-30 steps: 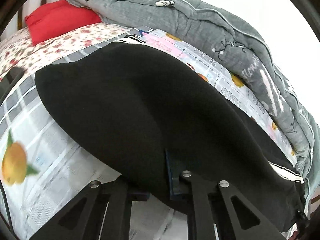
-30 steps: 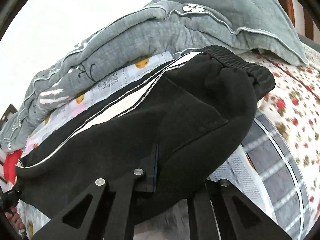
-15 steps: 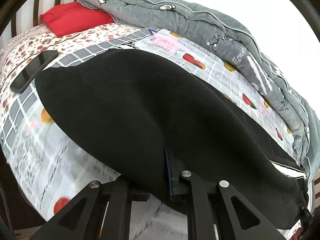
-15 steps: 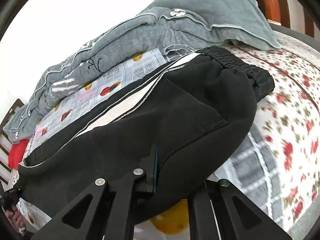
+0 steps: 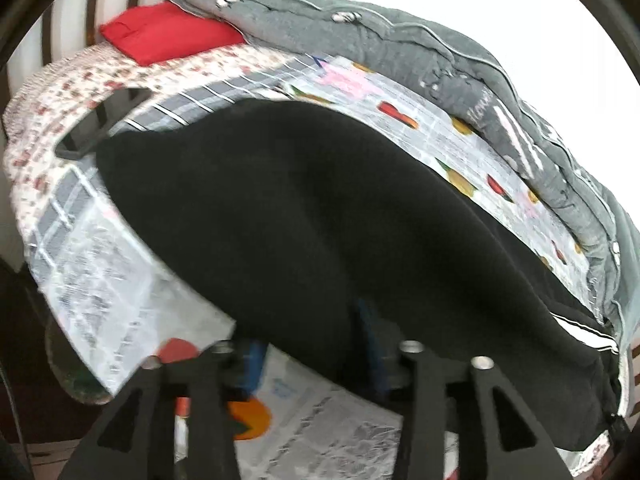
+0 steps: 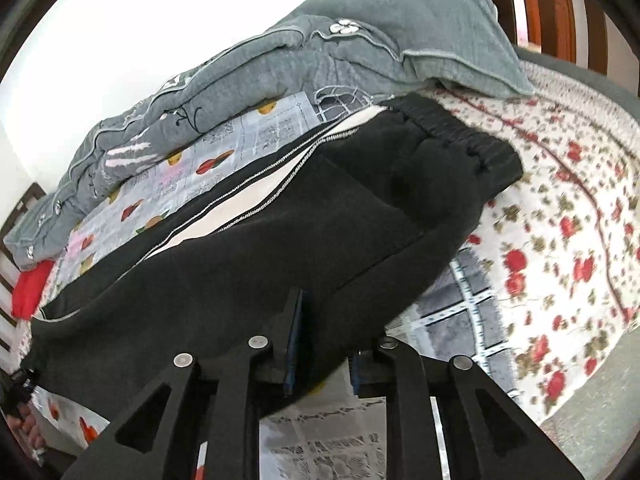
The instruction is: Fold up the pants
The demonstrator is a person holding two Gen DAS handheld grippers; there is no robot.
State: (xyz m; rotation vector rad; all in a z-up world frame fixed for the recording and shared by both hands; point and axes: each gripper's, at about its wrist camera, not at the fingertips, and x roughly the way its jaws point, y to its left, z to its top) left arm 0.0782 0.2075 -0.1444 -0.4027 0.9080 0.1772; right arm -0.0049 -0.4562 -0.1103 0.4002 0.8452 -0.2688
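Black pants [image 5: 304,208] lie along the bed [image 5: 104,280], both grippers at their near fold edge with the fingers just parted.

At the left, the left gripper [image 5: 312,344] has just been opening; its fingers [image 5: 370,344] stand apart with the pants' folded edge between them, no longer pinched. A red cushion [image 5: 168,32] and a grey quilt [image 5: 400,52] lie beyond, and a dark flat object [image 5: 100,120] rests on the floral sheet. At the right, the right gripper [image 6: 324,344] has just begun opening too; the hem sags between its fingers [image 6: 294,336], one blue pad against cloth, the other clear. The elastic waistband [image 6: 452,136] lies at the far right end.
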